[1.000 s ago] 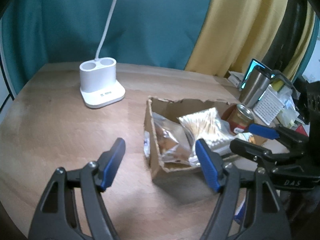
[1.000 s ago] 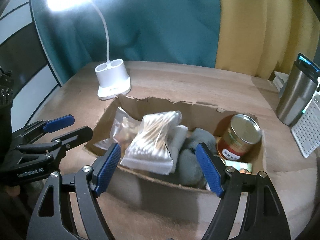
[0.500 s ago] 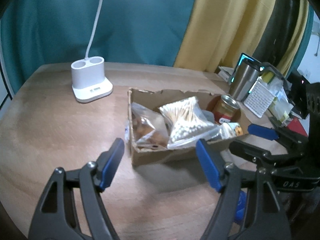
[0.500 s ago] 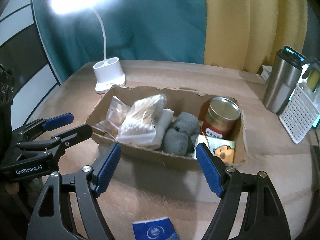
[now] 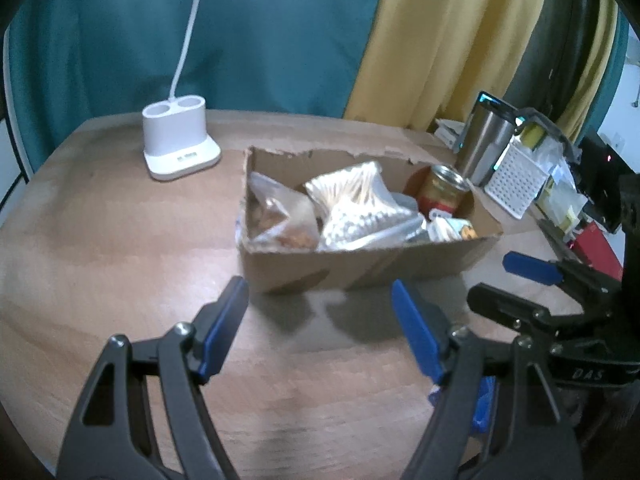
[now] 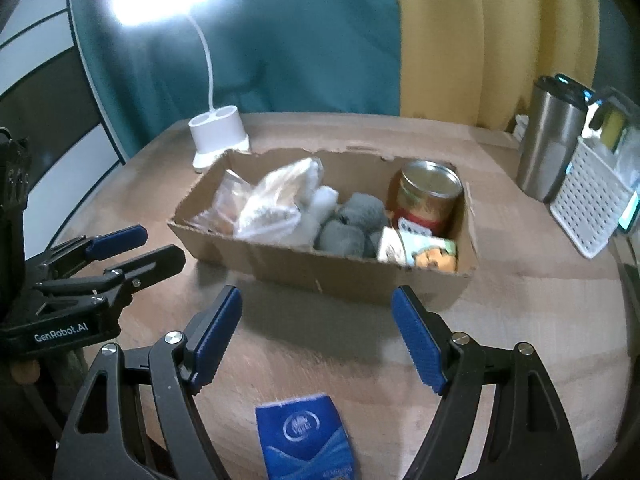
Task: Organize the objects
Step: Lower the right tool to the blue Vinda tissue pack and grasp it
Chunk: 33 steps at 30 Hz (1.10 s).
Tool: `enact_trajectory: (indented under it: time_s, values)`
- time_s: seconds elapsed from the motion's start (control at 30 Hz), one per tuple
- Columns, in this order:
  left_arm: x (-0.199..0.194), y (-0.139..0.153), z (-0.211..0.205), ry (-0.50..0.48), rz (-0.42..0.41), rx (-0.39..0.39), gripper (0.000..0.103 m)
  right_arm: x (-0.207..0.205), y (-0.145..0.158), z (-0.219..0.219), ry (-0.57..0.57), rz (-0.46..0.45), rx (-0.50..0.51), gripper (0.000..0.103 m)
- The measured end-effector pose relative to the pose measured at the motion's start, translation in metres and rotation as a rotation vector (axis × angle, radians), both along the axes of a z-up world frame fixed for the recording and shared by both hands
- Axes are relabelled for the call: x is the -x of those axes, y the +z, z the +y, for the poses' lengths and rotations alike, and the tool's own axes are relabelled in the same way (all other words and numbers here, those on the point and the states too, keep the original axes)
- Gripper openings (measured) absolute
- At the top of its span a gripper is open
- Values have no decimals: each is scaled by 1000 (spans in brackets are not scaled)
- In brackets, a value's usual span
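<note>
Grippers both spread wide, holding nothing: left gripper (image 5: pixel 320 320), right gripper (image 6: pixel 316 328). Cardboard box (image 6: pixel 340 272) mid-table; blue packet (image 6: pixel 306 440) at near edge.

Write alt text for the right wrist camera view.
Open right tongs hover above a wooden table, facing a cardboard box holding a can, grey socks and bagged items. A blue packet lies just below.

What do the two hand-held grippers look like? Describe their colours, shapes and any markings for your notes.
Both are alike. The left hand-held gripper and right hand-held gripper have black, triangular cut-out arms with silver screws, ending in blue ribbed pads. White lettering reads "GenRobot.AI" on the left one's body, seen from the right wrist, and "DAS" on the right one's. No cables or sleeves show.
</note>
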State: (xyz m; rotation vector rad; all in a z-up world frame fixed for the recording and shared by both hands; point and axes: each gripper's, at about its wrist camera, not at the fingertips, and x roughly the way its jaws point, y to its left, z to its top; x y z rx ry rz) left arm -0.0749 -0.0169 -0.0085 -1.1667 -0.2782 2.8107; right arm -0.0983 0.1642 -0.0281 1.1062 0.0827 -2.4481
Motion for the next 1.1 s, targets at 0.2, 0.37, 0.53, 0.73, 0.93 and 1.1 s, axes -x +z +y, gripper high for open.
enact_trajectory:
  time_s: [0.2, 0.37, 0.53, 0.73, 0.93, 1.1]
  values:
    - [-9, -5, 9, -19, -2, -9, 77, -14, -7, 9, -11, -5, -2, 80]
    - [-20, -6, 10, -24, 8, -17, 83, -23, -14, 18, -29, -17, -8, 80]
    - [-28, -12, 12, -32, 11, -12, 83, -34, -22, 20, -27, -30, -13, 80]
    - [-37, -17, 13, -36, 6, -13, 84, -41, -30, 16, -20, -43, -30, 80]
    - [-43, -24, 8, -30, -5, -16, 85, -47, -42, 15, -10, -67, -59, 80]
    - [-45, -30, 7, -28, -15, -15, 86, -50, -53, 11, 5, -96, -82, 80]
